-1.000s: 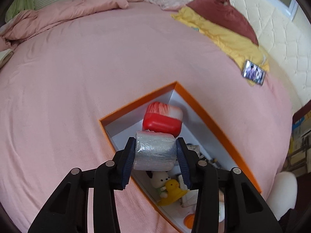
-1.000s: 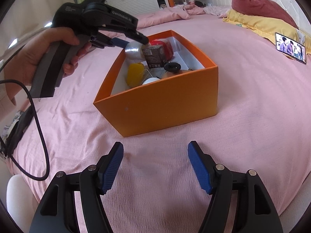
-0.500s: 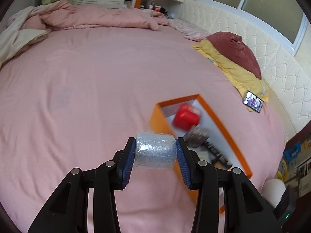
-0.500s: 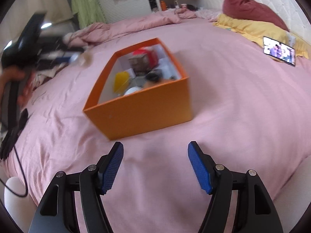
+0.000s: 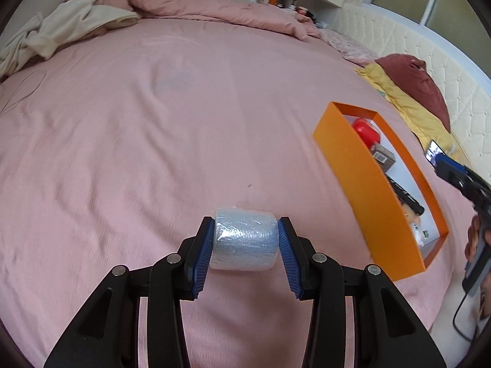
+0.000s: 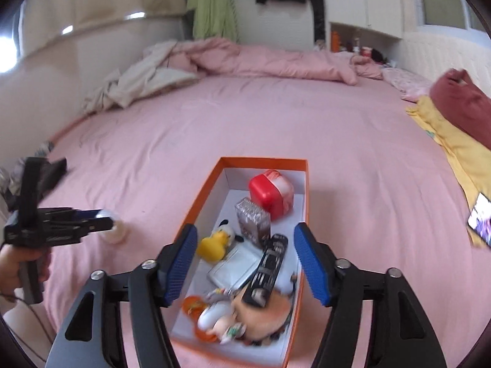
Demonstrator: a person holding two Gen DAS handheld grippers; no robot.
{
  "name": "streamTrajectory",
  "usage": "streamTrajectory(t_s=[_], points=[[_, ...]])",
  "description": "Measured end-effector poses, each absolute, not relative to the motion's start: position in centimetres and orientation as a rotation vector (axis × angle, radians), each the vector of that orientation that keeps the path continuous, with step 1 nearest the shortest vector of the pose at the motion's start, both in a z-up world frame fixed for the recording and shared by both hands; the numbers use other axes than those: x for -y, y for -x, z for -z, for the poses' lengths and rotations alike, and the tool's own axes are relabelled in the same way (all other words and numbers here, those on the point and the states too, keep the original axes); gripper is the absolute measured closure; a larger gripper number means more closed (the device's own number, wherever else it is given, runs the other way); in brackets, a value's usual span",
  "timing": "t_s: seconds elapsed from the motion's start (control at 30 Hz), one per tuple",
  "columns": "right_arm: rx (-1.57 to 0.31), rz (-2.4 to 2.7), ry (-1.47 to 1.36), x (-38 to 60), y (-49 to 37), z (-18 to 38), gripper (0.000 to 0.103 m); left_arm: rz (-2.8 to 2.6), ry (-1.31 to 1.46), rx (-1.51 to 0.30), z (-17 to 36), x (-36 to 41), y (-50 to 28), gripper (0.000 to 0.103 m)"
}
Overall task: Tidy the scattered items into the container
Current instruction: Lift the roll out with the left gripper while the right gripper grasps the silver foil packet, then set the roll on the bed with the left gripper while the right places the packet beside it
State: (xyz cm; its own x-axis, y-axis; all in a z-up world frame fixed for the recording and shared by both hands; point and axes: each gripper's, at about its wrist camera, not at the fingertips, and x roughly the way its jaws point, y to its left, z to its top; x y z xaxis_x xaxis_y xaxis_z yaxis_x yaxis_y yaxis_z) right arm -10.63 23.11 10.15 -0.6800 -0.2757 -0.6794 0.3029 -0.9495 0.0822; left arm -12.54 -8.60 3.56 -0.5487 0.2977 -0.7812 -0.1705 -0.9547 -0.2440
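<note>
My left gripper (image 5: 245, 224) is shut on a plastic-wrapped white roll (image 5: 244, 242), held low over the pink bedspread, well left of the orange box (image 5: 365, 184). In the right wrist view the roll (image 6: 118, 233) and left gripper (image 6: 101, 219) sit left of the box (image 6: 199, 202). My right gripper (image 6: 245, 233) hovers above the box, its jaws closing with nothing gripped between the pads. Inside lie a red case (image 6: 270, 193), a yellow duck toy (image 6: 214, 242), a brown carton (image 6: 253, 222), a black bar-shaped item (image 6: 270, 266) and several small pieces.
A lit phone (image 6: 480, 217) lies right of the box beside a yellow pillow (image 6: 454, 150) and a maroon cushion (image 6: 463, 104). A rumpled pink duvet (image 6: 260, 61) and cream cloth (image 6: 144, 86) fill the far side. A hand (image 6: 18, 263) holds the left gripper's handle.
The left gripper has carried the roll from above the box out to the left, over the bedspread. The right gripper has risen and come over the box, and its jaws have narrowed.
</note>
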Motion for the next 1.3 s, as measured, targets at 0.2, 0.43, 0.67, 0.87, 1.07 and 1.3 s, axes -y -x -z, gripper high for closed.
streamTrajectory(t_s=[0.2, 0.43, 0.67, 0.87, 1.07, 1.3], points=[[-0.193, 2.509, -1.183, -20.9, 14.7, -7.2, 0.055, -2.669, 1.29, 0.238, -3.9, 11.1, 11.1, 0.06], [-0.171, 2.454, -1.296, -21.1, 17.1, -5.9, 0.055, -2.678, 1.319, 0.281, -3.6, 13.4, 10.8, 0.06], [-0.231, 2.382, -1.374, -20.4, 18.5, -5.3, 0.084, -2.682, 1.324, 0.262, -3.7, 13.3, 10.9, 0.06], [-0.23, 2.42, -1.346, -20.6, 17.9, -5.6, 0.085, -2.675, 1.328, 0.276, -3.8, 13.6, 11.2, 0.06], [-0.172, 2.485, -1.24, -20.6, 16.9, -7.8, 0.085, -2.681, 1.318, 0.295, -4.1, 13.8, 11.1, 0.06], [-0.088, 2.457, -1.049, -17.0, 14.4, -12.1, 0.085, -2.724, 1.289, 0.308, -5.6, 15.4, 11.2, 0.06]])
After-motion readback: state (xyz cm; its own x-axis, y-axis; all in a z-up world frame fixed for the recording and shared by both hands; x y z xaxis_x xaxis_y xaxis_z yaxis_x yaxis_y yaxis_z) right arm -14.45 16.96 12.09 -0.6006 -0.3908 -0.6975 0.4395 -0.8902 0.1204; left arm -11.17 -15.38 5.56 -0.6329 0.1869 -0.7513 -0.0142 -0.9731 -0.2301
